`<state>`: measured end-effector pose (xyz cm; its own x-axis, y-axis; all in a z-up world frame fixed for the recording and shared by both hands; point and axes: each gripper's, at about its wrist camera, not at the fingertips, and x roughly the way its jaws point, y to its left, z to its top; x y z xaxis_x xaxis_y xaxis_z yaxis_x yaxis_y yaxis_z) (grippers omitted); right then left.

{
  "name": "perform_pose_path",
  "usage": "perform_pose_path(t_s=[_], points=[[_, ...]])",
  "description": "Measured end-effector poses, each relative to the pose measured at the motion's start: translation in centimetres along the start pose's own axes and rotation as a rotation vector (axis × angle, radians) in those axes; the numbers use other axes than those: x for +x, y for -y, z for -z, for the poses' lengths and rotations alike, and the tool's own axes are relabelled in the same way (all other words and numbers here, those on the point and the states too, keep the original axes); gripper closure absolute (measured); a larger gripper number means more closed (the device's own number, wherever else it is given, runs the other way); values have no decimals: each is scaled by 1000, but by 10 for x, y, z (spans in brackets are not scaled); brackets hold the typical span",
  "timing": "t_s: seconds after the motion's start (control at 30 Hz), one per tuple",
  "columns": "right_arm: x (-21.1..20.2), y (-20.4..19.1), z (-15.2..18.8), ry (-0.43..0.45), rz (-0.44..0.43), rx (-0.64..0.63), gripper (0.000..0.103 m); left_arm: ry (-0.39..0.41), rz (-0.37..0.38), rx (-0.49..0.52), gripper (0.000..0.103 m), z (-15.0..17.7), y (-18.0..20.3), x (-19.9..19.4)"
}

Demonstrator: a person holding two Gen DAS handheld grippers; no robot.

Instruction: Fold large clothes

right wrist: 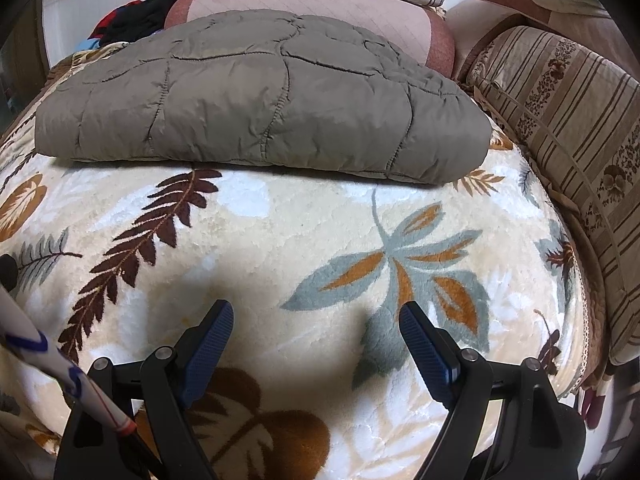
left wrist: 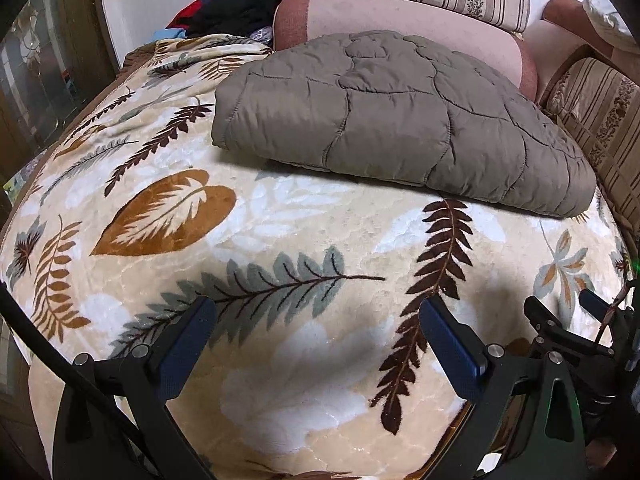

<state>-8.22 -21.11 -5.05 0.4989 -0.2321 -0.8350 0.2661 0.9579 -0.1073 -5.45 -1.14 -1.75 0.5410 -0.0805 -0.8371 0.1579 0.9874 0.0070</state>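
A grey-brown quilted garment point(left wrist: 392, 120) lies folded into a thick pad on the leaf-patterned blanket point(left wrist: 280, 240), toward the back. It also shows in the right wrist view point(right wrist: 260, 92). My left gripper point(left wrist: 316, 312) is open and empty, hovering over the blanket well in front of the garment. My right gripper point(right wrist: 316, 316) is open and empty, also in front of the garment. The right gripper shows at the right edge of the left wrist view point(left wrist: 568, 312).
A pink cushion point(left wrist: 400, 12) and striped floral cushions point(right wrist: 560, 120) line the back and right side. A pile of dark and red clothes point(left wrist: 224, 12) lies at the back left. A wooden cabinet point(left wrist: 48, 80) stands at the left.
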Motion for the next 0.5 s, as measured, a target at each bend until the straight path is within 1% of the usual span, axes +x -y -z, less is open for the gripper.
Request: perform_pose_path(t_s=[0.5], points=[[-1, 0, 0, 4, 1, -7, 14, -6, 3, -3, 2, 1, 0, 2]])
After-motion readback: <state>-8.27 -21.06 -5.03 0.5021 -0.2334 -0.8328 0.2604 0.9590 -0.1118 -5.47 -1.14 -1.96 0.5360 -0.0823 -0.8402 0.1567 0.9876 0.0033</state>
